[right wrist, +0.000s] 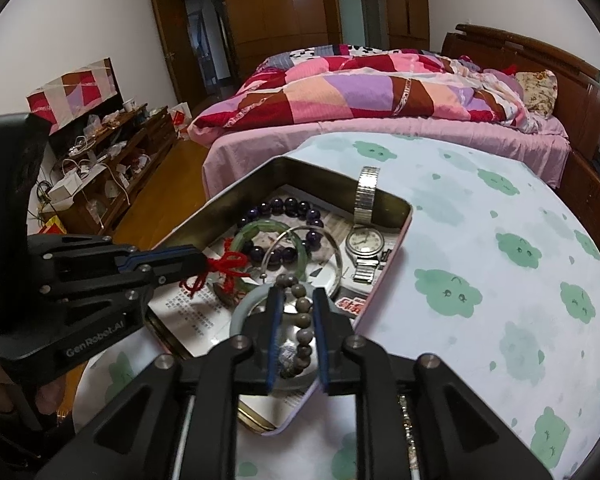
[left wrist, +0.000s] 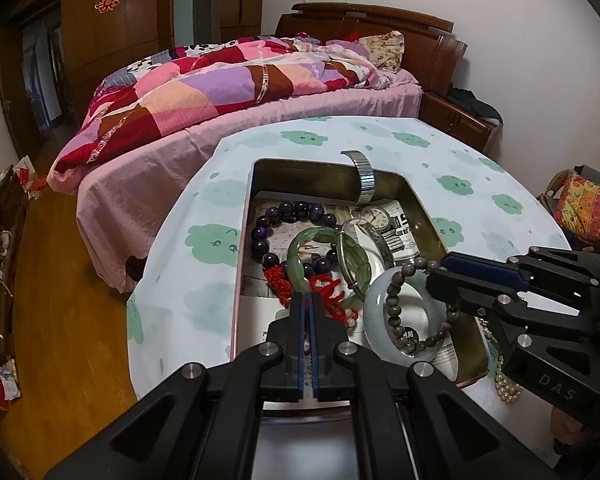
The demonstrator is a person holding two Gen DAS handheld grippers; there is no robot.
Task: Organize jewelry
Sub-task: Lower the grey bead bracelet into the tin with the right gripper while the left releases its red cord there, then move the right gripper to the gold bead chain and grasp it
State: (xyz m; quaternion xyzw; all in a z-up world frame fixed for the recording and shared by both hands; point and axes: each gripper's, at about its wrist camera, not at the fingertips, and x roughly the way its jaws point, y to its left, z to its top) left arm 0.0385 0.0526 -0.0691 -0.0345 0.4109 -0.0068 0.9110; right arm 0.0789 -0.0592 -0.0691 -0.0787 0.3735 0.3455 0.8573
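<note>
Open metal tin (left wrist: pixel 260 168) sitting on a round table under a white cloth (left wrist: pixel 204 240) printed with green clouds; bed with patchwork quilt (left wrist: pixel 228 84) lying beyond the far edge

Left gripper (left wrist: pixel 310 300) reaching into the near part of the tin, its jaws standing all but closed and pinching the red knotted cord (left wrist: pixel 328 290) — the cord is running between the blue pads and spilling out past the tips; from the right wrist view the same cord (right wrist: pixel 226 268) is hanging off that gripper's tip (right wrist: pixel 204 262) over the green bangle

Right gripper (right wrist: pixel 296 296) holding its jaws narrowly apart over the near right part of the tin; the brown bead bracelet (right wrist: pixel 304 320) is lying in the gap between the pads, draped across the pale jade bangle (left wrist: pixel 404 312); whether the pads are pressing on the beads I cannot tell for sure — a slim gap is showing on each side

Inside the tin, resting on printed paper: purple bead bracelet (left wrist: pixel 284 216) toward the far left; green jade bangle (left wrist: pixel 320 256) overlapping it; thin silver bangle (right wrist: pixel 300 248) leaning just right of that; wristwatch (left wrist: pixel 376 216) at the far right, its metal band (left wrist: pixel 364 176) arching up over the tin's far wall

Pearl strand (left wrist: pixel 504 384) lying on the cloth outside the tin, near right, partly hidden under the right gripper
</note>
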